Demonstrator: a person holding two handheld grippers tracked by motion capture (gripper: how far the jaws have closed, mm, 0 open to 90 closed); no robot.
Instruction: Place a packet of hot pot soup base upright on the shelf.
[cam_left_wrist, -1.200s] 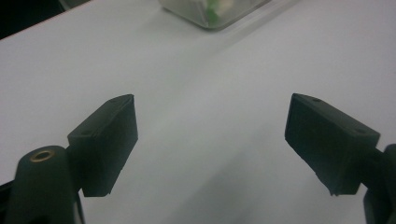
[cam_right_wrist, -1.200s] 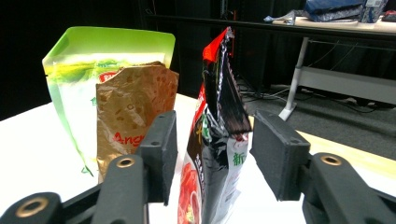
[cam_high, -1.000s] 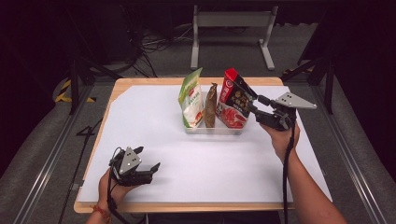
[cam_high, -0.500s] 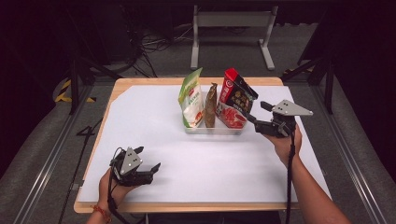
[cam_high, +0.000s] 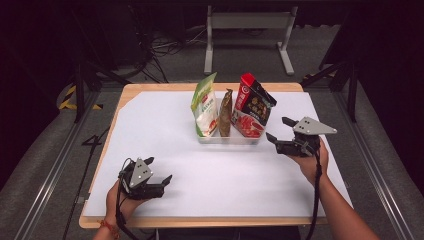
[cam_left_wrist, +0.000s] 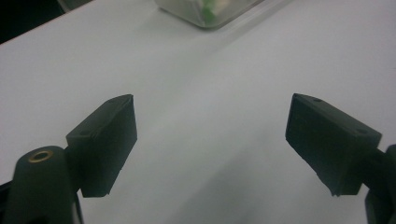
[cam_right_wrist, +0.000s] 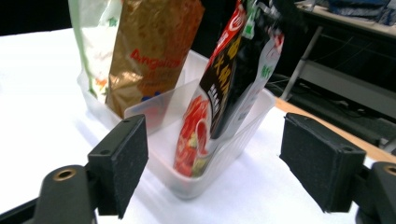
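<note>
From the high view, my right gripper (cam_high: 281, 135) sits just beside the clear plastic tray (cam_high: 227, 139), jaws spread wide and empty. Three pouches stand in that tray: a green-and-white one (cam_high: 205, 107), a brown one (cam_high: 225, 114) and a red-and-black one (cam_high: 254, 107). My left gripper (cam_high: 159, 170) rests low near the front-left of the white table cover (cam_high: 150, 120), well apart from the tray, jaws also wide.

In the left gripper view I see bare cover between the open jaws and a tray corner (cam_left_wrist: 205, 11) far ahead. Nothing held.

The right gripper view looks at the tray's near end (cam_right_wrist: 210, 177), with the red-and-black pouch (cam_right_wrist: 233, 84) leaning over it. I judge the risk here: nudging forward could clip the tray wall and slide it, or tip the leaning pouch out, since the pouches look light and loosely propped.
</note>
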